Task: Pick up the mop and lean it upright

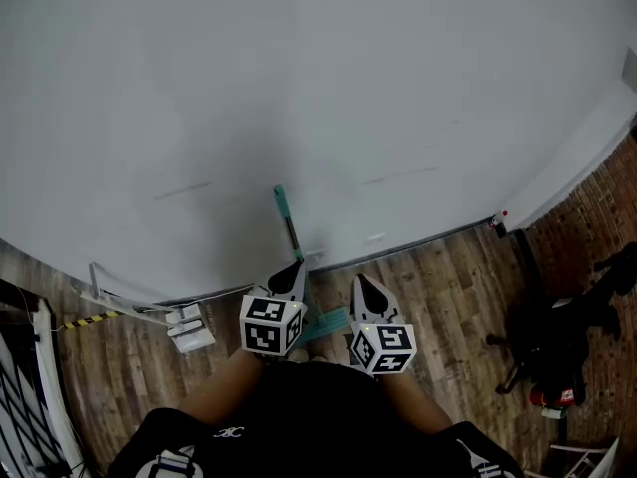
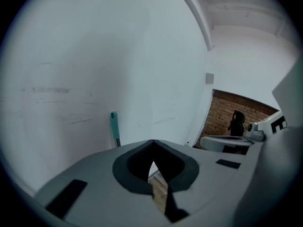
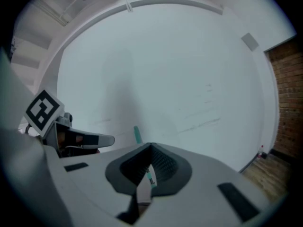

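2 claws held side by side, both closed

The left claw (image 1: 295, 270) and right claw (image 1: 364, 285) point forward and down, near each other, each with its tips pressed together and nothing gripped. Bare forearms (image 1: 224, 378) run back to the body.

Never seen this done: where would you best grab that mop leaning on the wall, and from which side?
Probably the thin dark shaft just below the teal grip, from the room side, jaws closing across it sideways. The mop leans nearly upright against the white wall, so nothing fits behind it, and the slim shaft suits a pinch.
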`<act>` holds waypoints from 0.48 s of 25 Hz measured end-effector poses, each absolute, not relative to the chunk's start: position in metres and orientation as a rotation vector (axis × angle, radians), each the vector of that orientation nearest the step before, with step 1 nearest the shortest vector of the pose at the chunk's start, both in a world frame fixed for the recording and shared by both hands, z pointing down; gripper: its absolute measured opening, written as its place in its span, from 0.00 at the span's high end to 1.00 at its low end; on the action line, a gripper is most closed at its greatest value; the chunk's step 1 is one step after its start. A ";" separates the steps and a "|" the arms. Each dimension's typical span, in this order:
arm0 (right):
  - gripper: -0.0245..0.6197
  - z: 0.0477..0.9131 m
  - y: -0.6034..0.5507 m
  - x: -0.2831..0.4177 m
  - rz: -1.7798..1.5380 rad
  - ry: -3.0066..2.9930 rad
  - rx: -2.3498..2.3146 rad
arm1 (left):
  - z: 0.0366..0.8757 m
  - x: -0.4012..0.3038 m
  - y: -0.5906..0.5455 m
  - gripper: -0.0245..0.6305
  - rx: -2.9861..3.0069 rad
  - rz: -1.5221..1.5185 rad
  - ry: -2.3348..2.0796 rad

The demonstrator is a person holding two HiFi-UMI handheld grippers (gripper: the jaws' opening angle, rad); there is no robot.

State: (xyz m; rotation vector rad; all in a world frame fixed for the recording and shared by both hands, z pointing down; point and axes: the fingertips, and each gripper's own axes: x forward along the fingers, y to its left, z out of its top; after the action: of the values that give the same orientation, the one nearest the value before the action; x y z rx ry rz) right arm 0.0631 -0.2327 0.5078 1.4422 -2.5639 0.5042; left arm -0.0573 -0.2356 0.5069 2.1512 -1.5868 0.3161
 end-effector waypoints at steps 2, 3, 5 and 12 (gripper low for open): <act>0.94 0.512 -0.236 0.063 0.534 -2.563 1.426 | 0.506 -0.054 -0.232 0.97 2.159 0.312 -1.580; 0.94 0.514 -0.237 0.063 0.547 -2.561 1.422 | 0.506 -0.053 -0.232 0.97 2.163 0.315 -1.573; 0.94 0.517 -0.238 0.064 0.563 -2.552 1.419 | 0.510 -0.049 -0.231 0.97 2.163 0.320 -1.554; 0.94 0.518 -0.241 0.060 0.569 -2.561 1.392 | 0.513 -0.045 -0.230 0.97 2.167 0.346 -1.552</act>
State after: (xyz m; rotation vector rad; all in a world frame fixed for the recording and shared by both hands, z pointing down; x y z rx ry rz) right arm 0.0602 -0.2410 0.5178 1.3924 -2.5607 0.5693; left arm -0.0449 -0.2302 0.5131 2.1674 -1.5522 0.3456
